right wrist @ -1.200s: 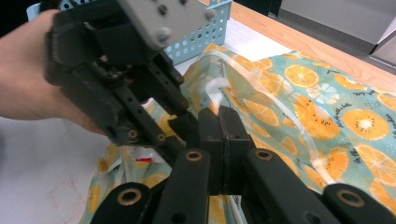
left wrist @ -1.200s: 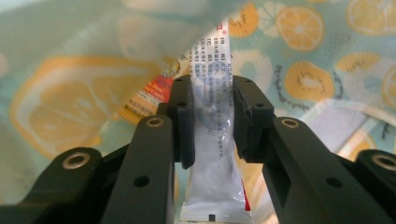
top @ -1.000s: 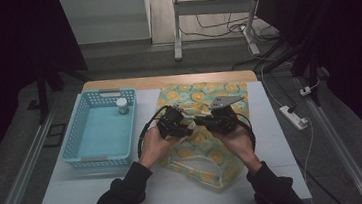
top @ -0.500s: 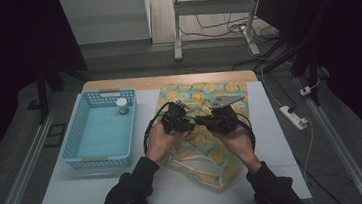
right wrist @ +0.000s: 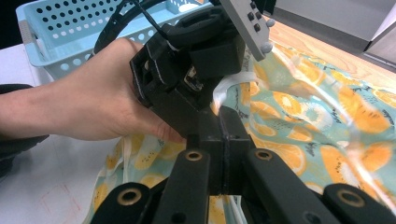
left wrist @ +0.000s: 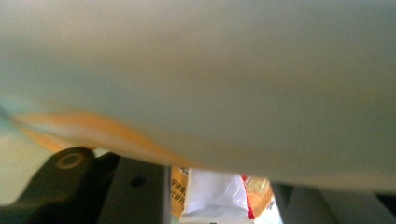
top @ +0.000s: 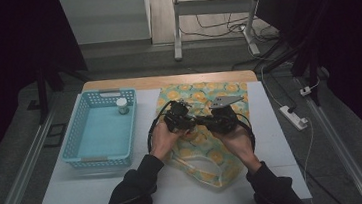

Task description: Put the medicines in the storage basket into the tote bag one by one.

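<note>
Between both hands, the right hand-held gripper (right wrist: 219,140) clamps the orange-print bag (top: 209,152); the left hand-held gripper (top: 179,117), blurred, apparently pinches it too, on the white surface (top: 142,191).

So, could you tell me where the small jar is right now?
In the high view, the small jar stands in the blue basket's far right corner, left of the orange-print bag.

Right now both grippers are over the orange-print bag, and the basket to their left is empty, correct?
Not quite. The basket isn't empty: the high view shows a small white-capped jar at its far right corner. The rest holds: the left gripper and right gripper meet over the bag, with the basket to their left.
</note>
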A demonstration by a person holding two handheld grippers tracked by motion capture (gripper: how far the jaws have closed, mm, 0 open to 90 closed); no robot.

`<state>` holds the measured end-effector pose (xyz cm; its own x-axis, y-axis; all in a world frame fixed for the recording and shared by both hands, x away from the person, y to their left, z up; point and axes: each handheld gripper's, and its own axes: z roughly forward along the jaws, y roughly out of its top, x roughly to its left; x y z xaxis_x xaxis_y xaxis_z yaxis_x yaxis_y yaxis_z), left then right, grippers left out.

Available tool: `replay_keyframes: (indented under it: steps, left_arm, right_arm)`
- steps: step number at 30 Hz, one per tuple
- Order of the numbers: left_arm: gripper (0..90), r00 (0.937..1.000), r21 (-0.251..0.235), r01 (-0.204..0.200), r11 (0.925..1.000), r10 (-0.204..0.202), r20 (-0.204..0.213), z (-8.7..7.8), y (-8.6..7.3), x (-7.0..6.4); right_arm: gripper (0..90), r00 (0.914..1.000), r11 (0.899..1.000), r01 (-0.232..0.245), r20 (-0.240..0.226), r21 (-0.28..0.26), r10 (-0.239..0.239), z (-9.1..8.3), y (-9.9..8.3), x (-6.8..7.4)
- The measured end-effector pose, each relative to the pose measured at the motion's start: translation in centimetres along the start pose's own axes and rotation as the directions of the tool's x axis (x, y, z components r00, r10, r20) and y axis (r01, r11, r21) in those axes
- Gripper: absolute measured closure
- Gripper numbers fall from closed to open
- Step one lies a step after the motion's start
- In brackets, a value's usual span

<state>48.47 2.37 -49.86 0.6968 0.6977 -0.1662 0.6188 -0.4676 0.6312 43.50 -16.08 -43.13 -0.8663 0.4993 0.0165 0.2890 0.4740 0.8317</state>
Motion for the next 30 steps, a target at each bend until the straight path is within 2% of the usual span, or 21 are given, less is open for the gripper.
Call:
replay_keyframes:
  steps: [7, 11, 16, 18, 23, 30]
  left_arm:
    - [42.8, 1.0, 0.005, -0.006, 1.0, 0.006, -0.005, -1.0, -0.1, -0.4]
    - [32.4, 0.9995, 0.012, -0.018, 0.9998, 0.017, 0.027, -1.7, -0.5, -0.7]
    - [22.3, 0.996, 0.018, -0.045, 0.9988, 0.044, 0.078, -2.7, -1.0, -1.3]
    - [20.2, 0.9957, 0.025, -0.056, 0.9981, 0.054, 0.075, -3.0, -1.2, -1.6]
    - [12.9, 0.9896, 0.011, -0.059, 0.9982, 0.058, 0.132, -4.2, -1.8, -1.9]
    - [3.4, 0.9801, -0.034, -0.064, 0.9974, 0.069, 0.186, -5.7, -2.7, -2.1]
  right_arm:
    - [89.5, 1.0, 1.0, -0.006, 0.005, -0.005, 0.006, -0.1, -0.1, -0.2]
    - [89.5, 1.0, 1.0, -0.005, 0.008, -0.006, 0.005, -0.2, -0.1, -0.3]
    - [89.4, 0.9999, 1.0, -0.006, 0.01, -0.001, 0.006, -0.1, -0.1, -0.3]
    - [89.5, 0.9999, 1.0, -0.006, 0.01, 0.0, 0.006, -0.1, -0.2, -0.3]
    - [89.4, 0.9999, 1.0, -0.004, 0.011, -0.002, 0.004, -0.1, -0.2, -0.3]
    - [89.5, 1.0, 1.0, -0.002, 0.007, 0.004, 0.002, 0.0, -0.2, -0.3]
